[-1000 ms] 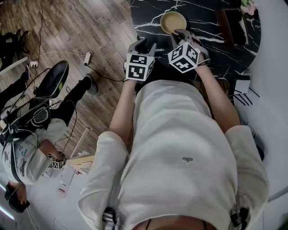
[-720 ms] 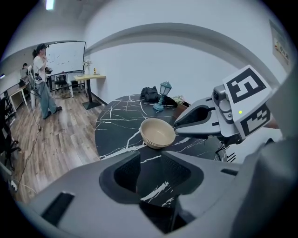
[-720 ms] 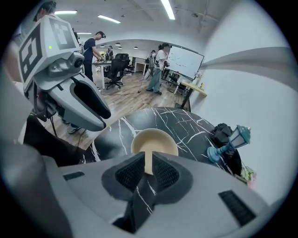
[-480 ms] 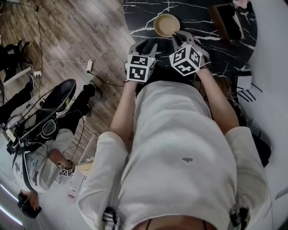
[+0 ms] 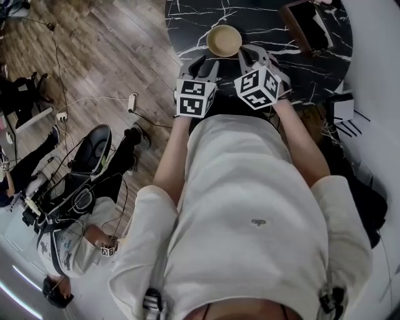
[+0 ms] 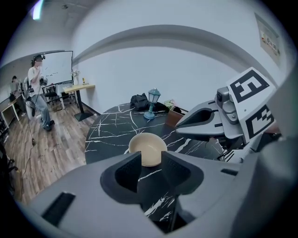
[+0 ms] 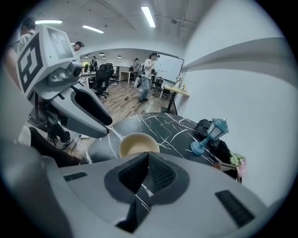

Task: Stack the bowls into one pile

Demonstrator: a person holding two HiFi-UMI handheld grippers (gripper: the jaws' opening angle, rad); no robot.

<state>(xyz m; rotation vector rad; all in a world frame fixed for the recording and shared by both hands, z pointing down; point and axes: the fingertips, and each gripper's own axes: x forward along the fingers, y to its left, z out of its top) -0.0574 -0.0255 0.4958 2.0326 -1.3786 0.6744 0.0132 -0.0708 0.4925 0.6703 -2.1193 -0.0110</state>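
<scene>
A cream bowl [image 5: 224, 40] sits alone near the front edge of the round black marble table [image 5: 269, 19]. Whether it is one bowl or a nested pile I cannot tell. My left gripper [image 5: 202, 62] hovers just short of it, open, with nothing between its jaws. In the left gripper view the bowl [image 6: 147, 148] shows beyond the gap of that gripper [image 6: 150, 163]. My right gripper [image 5: 253, 51] hangs to the right of the bowl. Its jaws have just been closing and meet empty in the right gripper view [image 7: 148, 160], with the bowl [image 7: 138, 144] beyond them.
At the table's far side stand a blue lamp [image 7: 207, 137], a black bag [image 6: 139, 100] and a wooden box [image 5: 303, 25]. A person [image 5: 62, 231] sits on the wood floor at the left among cables and a power strip [image 5: 132, 102].
Both grippers have lifted a little and drawn back from the bowl. The bowl now lies further left of the right gripper's tips. The head view has swung, showing more floor.
</scene>
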